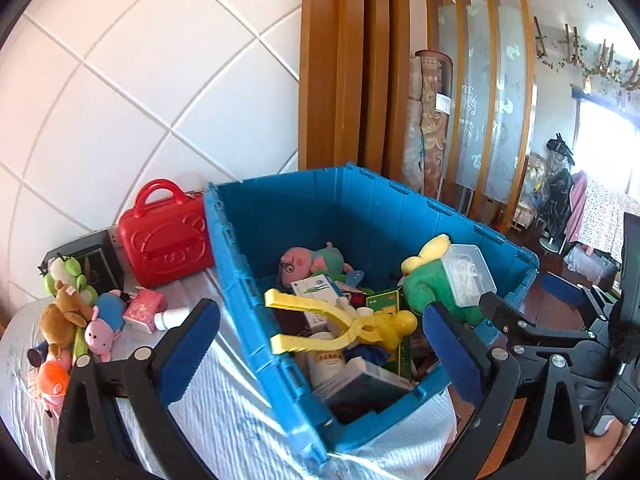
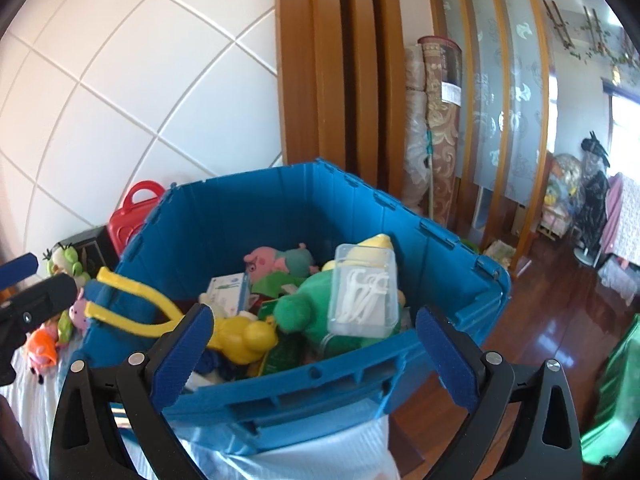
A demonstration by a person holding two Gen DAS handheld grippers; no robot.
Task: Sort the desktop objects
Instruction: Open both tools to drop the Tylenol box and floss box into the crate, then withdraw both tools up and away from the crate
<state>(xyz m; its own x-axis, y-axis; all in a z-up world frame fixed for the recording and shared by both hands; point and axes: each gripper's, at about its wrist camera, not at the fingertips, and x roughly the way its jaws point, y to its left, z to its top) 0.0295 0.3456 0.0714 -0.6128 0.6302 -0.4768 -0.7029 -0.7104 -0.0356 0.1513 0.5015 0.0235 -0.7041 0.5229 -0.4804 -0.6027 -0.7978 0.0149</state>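
While both grippers gape empty, blue crate heaped with toys, boxes

Both wrist cameras look steeply down, close over the blue crate. The left views its left corner, the right its near wall; both share its contents.

You are looking at an open blue crate, center frame, brimming with plush toys, boxes, yellow tongs.
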